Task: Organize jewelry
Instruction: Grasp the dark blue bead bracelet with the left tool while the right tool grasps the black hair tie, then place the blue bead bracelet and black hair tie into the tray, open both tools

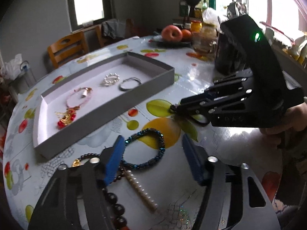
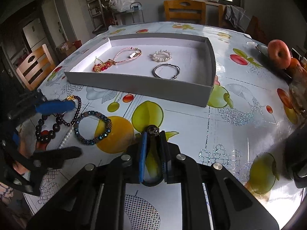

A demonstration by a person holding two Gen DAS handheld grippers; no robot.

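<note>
A grey tray holds a pink cord bracelet, a red and gold piece, a pearl ring clip and a silver bangle. My right gripper is shut on a dark cord bracelet, just above the table, in front of the tray. My left gripper is open above a blue beaded bracelet. A dark bead bracelet and a pearl strand lie beside it.
The round table has a fruit-print cloth. A plate with an apple, jars and bottles stand at the far edge. Wooden chairs surround the table.
</note>
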